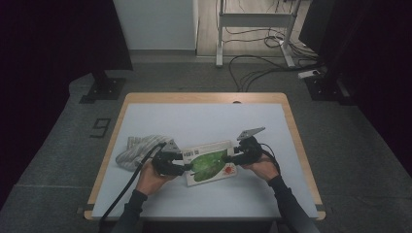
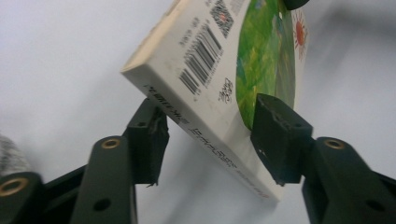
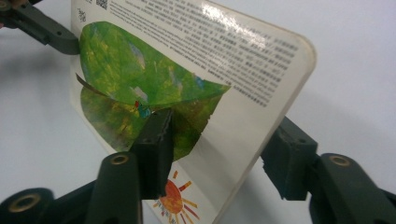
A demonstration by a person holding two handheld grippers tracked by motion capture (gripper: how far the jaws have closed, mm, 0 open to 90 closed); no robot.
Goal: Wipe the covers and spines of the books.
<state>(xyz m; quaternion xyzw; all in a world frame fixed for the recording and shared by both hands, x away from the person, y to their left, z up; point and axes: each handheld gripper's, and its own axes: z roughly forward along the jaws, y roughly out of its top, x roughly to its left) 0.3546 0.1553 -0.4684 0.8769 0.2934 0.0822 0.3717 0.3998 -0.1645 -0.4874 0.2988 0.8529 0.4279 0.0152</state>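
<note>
A board book [image 1: 209, 165] with a green leaf and a red sun on its cover is held between both grippers, tilted, near the table's front. My left gripper [image 1: 187, 167] is at the book's left end. In the left gripper view the book [image 2: 205, 56] crosses the jaws [image 2: 212, 135] at a slant near its spine, one pad on the cover, the other on the back. My right gripper [image 1: 231, 158] is at the right end. In the right gripper view one pad presses the leaf picture on the book [image 3: 187, 70], the other sits behind the edge [image 3: 219, 144].
A grey striped cloth [image 1: 136, 150] lies bunched to the left of the left hand. The white table top [image 1: 194, 121] has a wooden rim. Cables trail from both grippers toward the front edge. Beyond the table are a desk frame and floor cables.
</note>
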